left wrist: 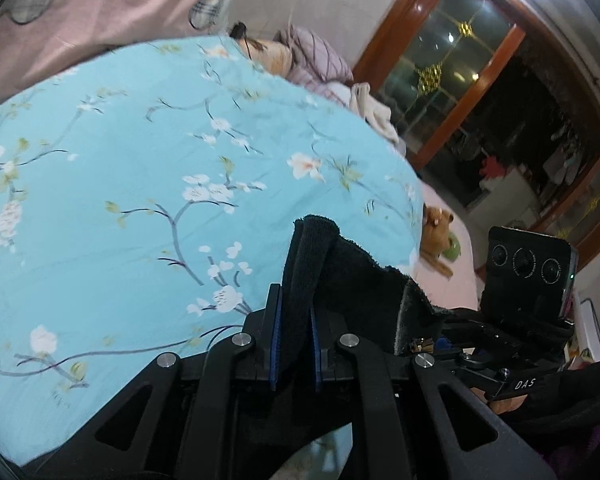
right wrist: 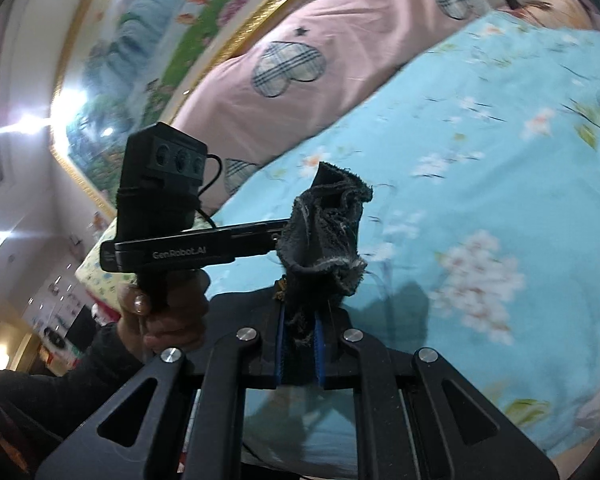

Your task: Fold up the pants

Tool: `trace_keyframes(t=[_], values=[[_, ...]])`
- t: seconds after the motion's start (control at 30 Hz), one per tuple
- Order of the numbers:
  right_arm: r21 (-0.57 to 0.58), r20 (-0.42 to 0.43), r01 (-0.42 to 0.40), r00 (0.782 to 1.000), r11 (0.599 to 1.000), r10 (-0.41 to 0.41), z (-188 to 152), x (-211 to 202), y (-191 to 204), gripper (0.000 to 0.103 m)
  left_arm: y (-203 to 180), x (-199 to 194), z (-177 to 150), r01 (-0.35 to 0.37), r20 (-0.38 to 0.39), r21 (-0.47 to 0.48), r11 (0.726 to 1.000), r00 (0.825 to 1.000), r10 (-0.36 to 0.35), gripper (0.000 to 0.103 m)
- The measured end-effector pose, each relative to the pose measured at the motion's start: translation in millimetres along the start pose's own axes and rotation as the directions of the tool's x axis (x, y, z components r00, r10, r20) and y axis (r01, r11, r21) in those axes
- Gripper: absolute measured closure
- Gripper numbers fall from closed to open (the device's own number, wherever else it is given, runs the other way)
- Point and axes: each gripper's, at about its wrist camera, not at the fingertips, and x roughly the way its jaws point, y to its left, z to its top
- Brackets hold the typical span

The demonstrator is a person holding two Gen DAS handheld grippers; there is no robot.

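Dark pants (left wrist: 340, 264) are lifted off the bed with their frayed hem (right wrist: 328, 232) bunched upward. In the left wrist view my left gripper (left wrist: 294, 320) is shut on a folded edge of the black cloth, clamped between its blue pads. From there the cloth runs right toward the other gripper's body (left wrist: 524, 272). In the right wrist view my right gripper (right wrist: 300, 328) is shut on the frayed hem bundle. The left gripper's bar (right wrist: 204, 246), held by a hand (right wrist: 168, 312), reaches that same bundle from the left. The rest of the pants hangs below, out of sight.
A light blue floral bedspread (left wrist: 140, 200) covers the bed under both grippers. A pink quilt (right wrist: 300, 40) lies along its far side and pillows (left wrist: 312, 56) are piled at its end. A brown plush toy (left wrist: 436, 236) sits by the edge. A wood-framed window (left wrist: 480, 80) stands beyond.
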Motion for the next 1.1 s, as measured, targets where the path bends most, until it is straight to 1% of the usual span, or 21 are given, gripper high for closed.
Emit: trace_keyframes(t=[0.17, 0.3, 0.4, 0.5, 0.57, 0.63, 0.73, 0.9, 1.1], values=[[-0.038, -0.018, -0.06, 0.998, 0.997, 0.059, 7, 17, 27, 0.09, 10, -34, -11, -0.006, 0.07, -0.031, 0.999, 0.998, 0.008, 0.092], [-0.075, -0.058, -0.115, 0.992, 0.991, 0.11, 11, 36, 48, 0.09, 20, -61, -28, -0.013, 0.12, -0.053, 0.999, 0.993, 0.019, 0.092], [-0.091, -0.099, -0.151, 0.985, 0.984, 0.142, 9, 55, 61, 0.09, 33, -79, -43, -0.021, 0.151, -0.093, 0.995, 0.988, 0.034, 0.092], [-0.081, -0.138, -0.18, 0.976, 0.98, 0.168, 5, 73, 69, 0.09, 50, -94, -63, -0.024, 0.169, -0.146, 0.989, 0.984, 0.049, 0.092], [-0.076, -0.161, -0.196, 0.97, 0.978, 0.182, 2, 83, 71, 0.09, 56, -99, -72, -0.038, 0.174, -0.163, 0.986, 0.983, 0.066, 0.093], [-0.073, -0.185, -0.208, 0.964, 0.975, 0.191, -4, 96, 74, 0.09, 64, -106, -86, -0.05, 0.178, -0.188, 0.981, 0.98, 0.084, 0.096], [-0.069, -0.22, -0.215, 0.956, 0.974, 0.195, -13, 115, 77, 0.09, 76, -109, -102, -0.063, 0.18, -0.226, 0.972, 0.978, 0.105, 0.096], [-0.062, -0.282, -0.216, 0.94, 0.974, 0.191, -26, 143, 78, 0.09, 100, -110, -132, -0.067, 0.175, -0.303, 0.951, 0.977, 0.125, 0.096], [-0.064, -0.362, -0.206, 0.917, 0.977, 0.169, -40, 168, 76, 0.09, 120, -108, -164, -0.085, 0.146, -0.379, 0.922, 0.978, 0.151, 0.096]])
